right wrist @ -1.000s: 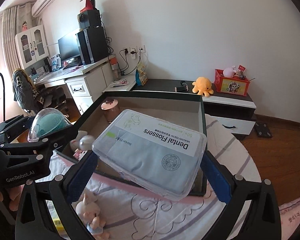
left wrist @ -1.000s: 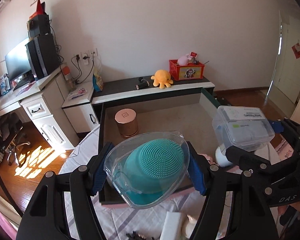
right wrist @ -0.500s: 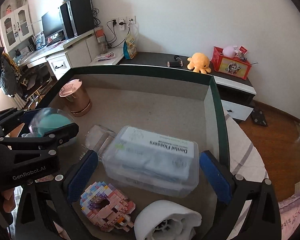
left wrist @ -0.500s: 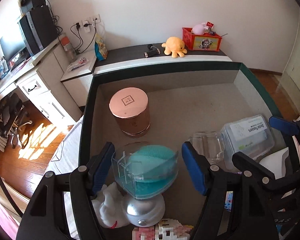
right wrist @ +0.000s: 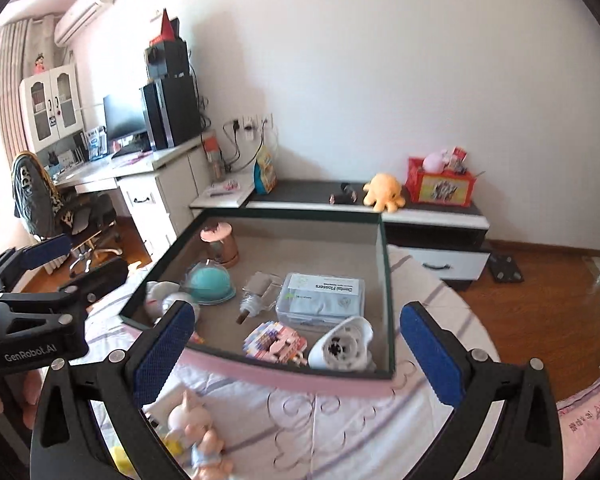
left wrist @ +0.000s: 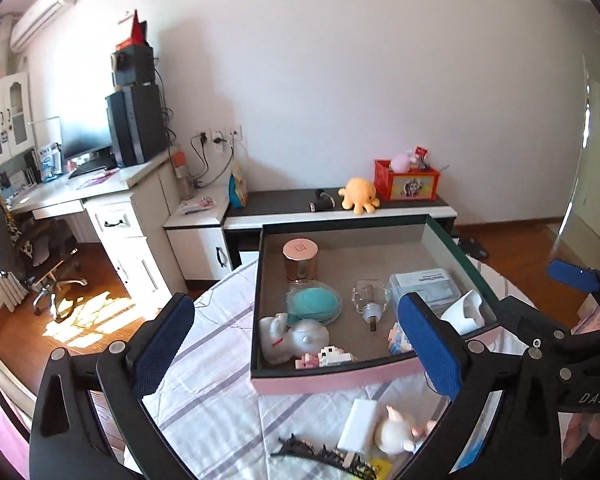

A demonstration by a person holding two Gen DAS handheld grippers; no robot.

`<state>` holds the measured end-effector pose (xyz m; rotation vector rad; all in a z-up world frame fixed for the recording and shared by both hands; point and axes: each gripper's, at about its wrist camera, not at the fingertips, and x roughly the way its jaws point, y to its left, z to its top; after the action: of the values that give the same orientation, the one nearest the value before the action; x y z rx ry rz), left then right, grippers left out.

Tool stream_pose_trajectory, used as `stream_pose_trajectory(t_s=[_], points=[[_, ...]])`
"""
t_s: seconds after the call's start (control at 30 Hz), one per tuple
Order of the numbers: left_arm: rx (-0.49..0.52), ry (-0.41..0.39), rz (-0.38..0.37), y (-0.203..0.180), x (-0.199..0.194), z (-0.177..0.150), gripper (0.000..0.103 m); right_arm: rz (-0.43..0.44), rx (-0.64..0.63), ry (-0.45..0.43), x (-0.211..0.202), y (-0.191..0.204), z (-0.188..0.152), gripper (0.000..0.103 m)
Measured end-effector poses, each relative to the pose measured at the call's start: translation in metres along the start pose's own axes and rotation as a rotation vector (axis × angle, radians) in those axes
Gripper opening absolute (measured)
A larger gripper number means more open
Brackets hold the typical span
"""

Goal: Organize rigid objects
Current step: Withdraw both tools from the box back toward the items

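A pink-sided box (left wrist: 332, 378) (right wrist: 300, 376) lies on the bed. Inside it lie the teal brush in its clear dome case (left wrist: 315, 303) (right wrist: 210, 282) and the Dental Flossers box (left wrist: 422, 285) (right wrist: 322, 294). A rose-gold tin (left wrist: 300, 258), a glass bottle (left wrist: 370, 298), a white holder (left wrist: 464, 312) and block figures (right wrist: 274, 340) are also inside. My left gripper (left wrist: 296, 352) is open and empty, back from the box's near edge. My right gripper (right wrist: 296, 348) is open and empty above the box's front rim.
On the striped bed sheet in front of the box lie a small pig figure (left wrist: 396, 432) (right wrist: 192, 416), a white block (left wrist: 354, 424) and a black hair clip (left wrist: 320, 454). A desk (left wrist: 80, 192) and low cabinet (left wrist: 340, 210) stand behind by the wall.
Both grippers let go of their loads inside the box, opened and drew back up and away. The brush case and the flossers box now rest on the box floor.
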<state>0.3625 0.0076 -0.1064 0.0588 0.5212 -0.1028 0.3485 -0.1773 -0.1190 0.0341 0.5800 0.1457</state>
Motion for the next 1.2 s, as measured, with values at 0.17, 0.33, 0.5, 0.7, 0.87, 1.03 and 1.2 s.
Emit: stream_pose_trajectory(t_s=[0.17,0.33,0.5,0.7,0.87,1.03,1.2], points=[[-0.02,-0.09,0.008,0.004,-0.077,-0.021,0.103,-0.012,-0.025,-0.102,-0.07,0.027,-0.018,0.103],[-0.036,-0.146,0.045,0.002,-0.137,-0.044,0.103,-0.039,-0.048,-0.169,-0.127,0.045,-0.039,0.103],[-0.029,-0.218,0.053,-0.003,-0.188,-0.061,0.103,-0.051,-0.035,-0.218,-0.175,0.053,-0.06,0.103],[-0.023,-0.288,0.078,-0.013,-0.23,-0.071,0.103,-0.063,-0.031,-0.271,-0.218,0.058,-0.076,0.103],[-0.021,-0.313,0.085,-0.016,-0.249,-0.072,0.103,-0.075,-0.041,-0.304,-0.241,0.062,-0.081,0.103],[-0.023,-0.315,0.079,-0.017,-0.254,-0.074,0.103,-0.087,-0.047,-0.317,-0.251,0.064,-0.086,0.103],[-0.019,-0.318,0.078,-0.019,-0.255,-0.076,0.103,-0.092,-0.045,-0.316,-0.254,0.064,-0.088,0.103]])
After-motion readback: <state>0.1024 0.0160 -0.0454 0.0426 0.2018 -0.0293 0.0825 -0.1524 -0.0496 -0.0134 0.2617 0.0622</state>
